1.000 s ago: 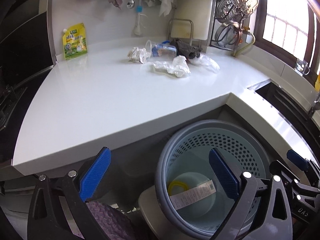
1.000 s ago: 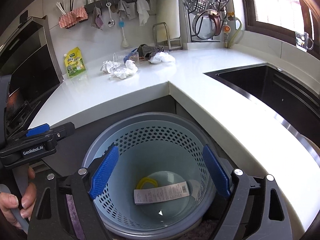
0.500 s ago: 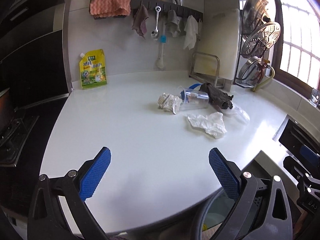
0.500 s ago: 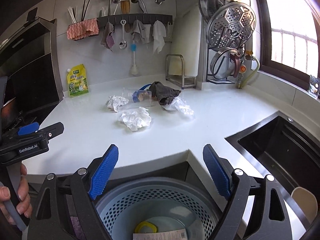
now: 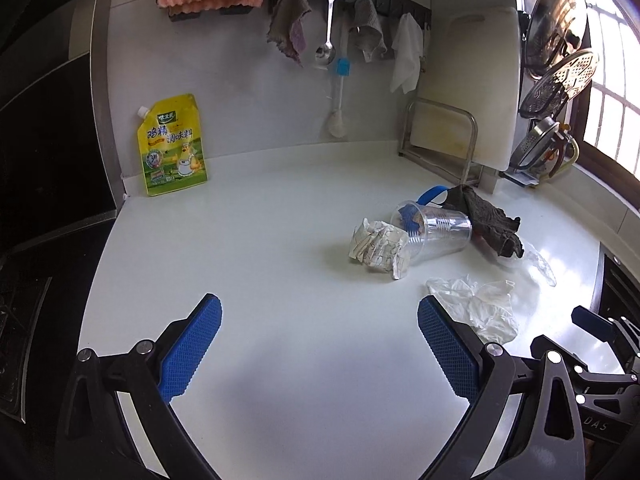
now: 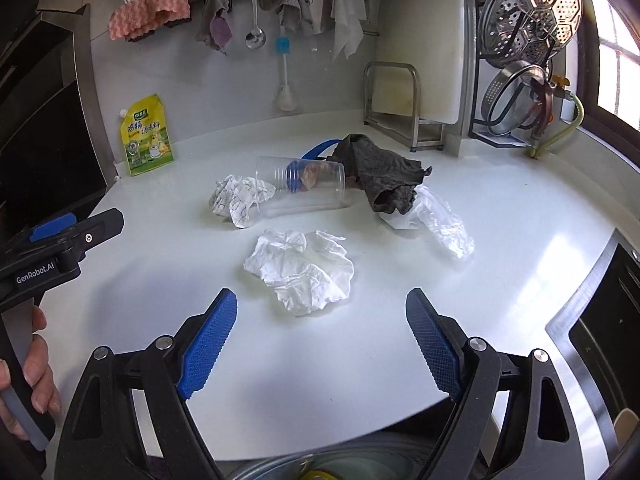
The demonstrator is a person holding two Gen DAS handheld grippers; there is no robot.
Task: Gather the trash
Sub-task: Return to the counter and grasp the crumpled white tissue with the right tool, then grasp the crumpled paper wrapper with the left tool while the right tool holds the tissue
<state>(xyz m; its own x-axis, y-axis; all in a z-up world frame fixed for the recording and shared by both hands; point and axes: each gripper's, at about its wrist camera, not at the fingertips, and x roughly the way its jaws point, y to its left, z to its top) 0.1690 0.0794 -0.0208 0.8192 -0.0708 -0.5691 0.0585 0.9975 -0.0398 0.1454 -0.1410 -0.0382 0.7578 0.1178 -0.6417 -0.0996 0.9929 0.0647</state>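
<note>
Trash lies on the white counter: a crumpled white tissue, a crumpled printed paper ball, a clear plastic cup on its side with a blue piece inside, a dark rag and a clear plastic wrapper. My right gripper is open, just short of the tissue. My left gripper is open above bare counter, with the paper ball, cup and tissue ahead to its right.
A yellow seasoning pouch leans on the back wall. A cutting board in a rack, hanging cloths and utensils stand behind. A steamer rack is at right, the sink lower right. The bin rim shows below the counter edge.
Both grippers have risen from over the trash bin and moved forward over the counter toward the pile of trash. Both stay open.
</note>
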